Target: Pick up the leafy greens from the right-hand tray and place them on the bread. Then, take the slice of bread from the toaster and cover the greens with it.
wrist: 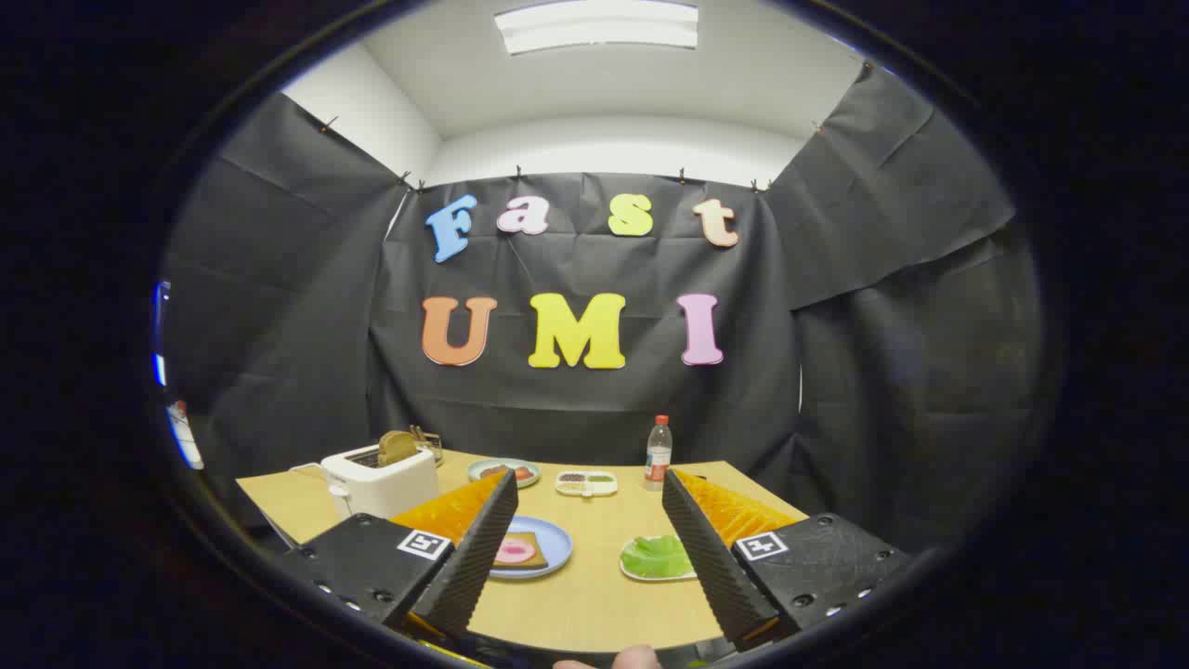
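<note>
Hand-held gripper (587, 548) hovers low in the frame, fingers spread wide and empty; leafy greens (656, 557) lie between them, beside the right finger.

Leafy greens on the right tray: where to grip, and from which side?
Come from above. The leafy greens lie flat and low on their tray, just ahead of the open gripper, so a side approach would likely hit the rim. Pinch the raised, crinkled middle of the leaf with both fingers; edges look thin and may tear. The bread sits close by on the blue plate.
</note>
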Available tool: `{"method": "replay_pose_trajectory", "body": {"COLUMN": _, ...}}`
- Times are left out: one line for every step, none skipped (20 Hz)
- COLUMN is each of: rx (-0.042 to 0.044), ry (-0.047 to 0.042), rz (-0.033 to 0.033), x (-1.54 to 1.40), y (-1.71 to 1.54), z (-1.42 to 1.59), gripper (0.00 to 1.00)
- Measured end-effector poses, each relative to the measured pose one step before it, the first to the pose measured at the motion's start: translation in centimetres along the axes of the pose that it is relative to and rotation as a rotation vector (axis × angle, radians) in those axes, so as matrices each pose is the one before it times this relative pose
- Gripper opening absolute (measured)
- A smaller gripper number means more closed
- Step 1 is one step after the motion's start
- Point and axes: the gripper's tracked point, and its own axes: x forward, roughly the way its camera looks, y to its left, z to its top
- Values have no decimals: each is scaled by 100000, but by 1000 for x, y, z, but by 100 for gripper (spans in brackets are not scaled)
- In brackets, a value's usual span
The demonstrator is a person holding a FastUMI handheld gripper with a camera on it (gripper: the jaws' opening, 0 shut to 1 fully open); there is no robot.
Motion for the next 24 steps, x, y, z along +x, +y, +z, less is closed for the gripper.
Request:
{"method": "replay_pose_trajectory", "body": {"rx": -90, "ry": 328, "rz": 135, "x": -105, "y": 84, "z": -38, "gripper": 95}}
{"method": "replay_pose_trajectory", "body": {"rx": -36, "ry": 450, "rz": 72, "x": 23, "y": 100, "z": -95, "gripper": 95}}
{"method": "replay_pose_trajectory", "body": {"rx": -197, "ry": -36, "rz": -427, "x": 29, "y": -11, "z": 61, "gripper": 95}}
{"method": "replay_pose_trajectory", "body": {"rx": -100, "ry": -198, "rz": -306, "x": -34, "y": -91, "z": 82, "gripper": 95}}
{"method": "replay_pose_trajectory", "body": {"rx": 157, "ry": 116, "rz": 536, "x": -110, "y": 236, "z": 86, "gripper": 95}}
{"method": "replay_pose_trajectory", "body": {"rx": 361, "ry": 203, "rz": 827, "x": -66, "y": 443, "z": -82, "gripper": 95}}
{"method": "replay_pose_trajectory", "body": {"rx": 140, "ry": 85, "rz": 271, "x": 15, "y": 177, "z": -42, "gripper": 95}}
{"method": "replay_pose_trajectory", "body": {"rx": -379, "ry": 134, "rz": -14, "x": 60, "y": -49, "z": -41, "gripper": 95}}
{"method": "replay_pose_trajectory", "body": {"rx": -335, "ry": 279, "rz": -110, "x": -42, "y": -65, "z": 15, "gripper": 95}}
{"method": "replay_pose_trajectory", "body": {"rx": 238, "ry": -38, "rz": -79, "x": -18, "y": 40, "z": 19, "gripper": 95}}
{"method": "replay_pose_trajectory", "body": {"rx": 258, "ry": 18, "rz": -43, "x": 39, "y": 1, "z": 55, "gripper": 95}}
{"method": "replay_pose_trajectory", "body": {"rx": 174, "ry": -3, "rz": -51, "x": 91, "y": -38, "z": -89, "gripper": 95}}
{"method": "replay_pose_trajectory", "body": {"rx": -161, "ry": 108, "rz": 16, "x": 64, "y": 22, "z": 25, "gripper": 95}}
{"method": "replay_pose_trajectory", "body": {"rx": -296, "ry": -48, "rz": 94, "x": -24, "y": 44, "z": -37, "gripper": 95}}
{"method": "replay_pose_trajectory", "body": {"rx": -104, "ry": 30, "rz": 101, "x": 28, "y": 95, "z": 123, "gripper": 95}}
{"method": "replay_pose_trajectory", "body": {"rx": 280, "ry": -27, "rz": 410, "x": 141, "y": 98, "z": 0, "gripper": 95}}
{"method": "replay_pose_trajectory", "body": {"rx": 259, "ry": 186, "rz": 422, "x": 58, "y": -47, "z": 56, "gripper": 95}}
{"method": "replay_pose_trajectory", "body": {"rx": 27, "ry": 298, "rz": 36, "x": 180, "y": -256, "z": -21, "gripper": 95}}
{"method": "replay_pose_trajectory", "body": {"rx": -200, "ry": 541, "rz": -301, "x": 243, "y": -432, "z": -86, "gripper": 95}}
{"method": "replay_pose_trajectory", "body": {"rx": 27, "ry": 679, "rz": -328, "x": 379, "y": -534, "z": -82, "gripper": 95}}
{"method": "replay_pose_trajectory", "body": {"rx": 600, "ry": 915, "rz": -52, "x": 475, "y": -531, "z": -34, "gripper": 95}}
{"method": "replay_pose_trajectory", "body": {"rx": 726, "ry": 807, "rz": 214, "x": 501, "y": -432, "z": -155, "gripper": 95}}
{"method": "replay_pose_trajectory", "body": {"rx": 24, "ry": 1007, "rz": 87, "x": 554, "y": -619, "z": -162, "gripper": 95}}
{"method": "replay_pose_trajectory", "body": {"rx": -515, "ry": 1124, "rz": -820, "x": 762, "y": -1047, "z": -269, "gripper": 95}}
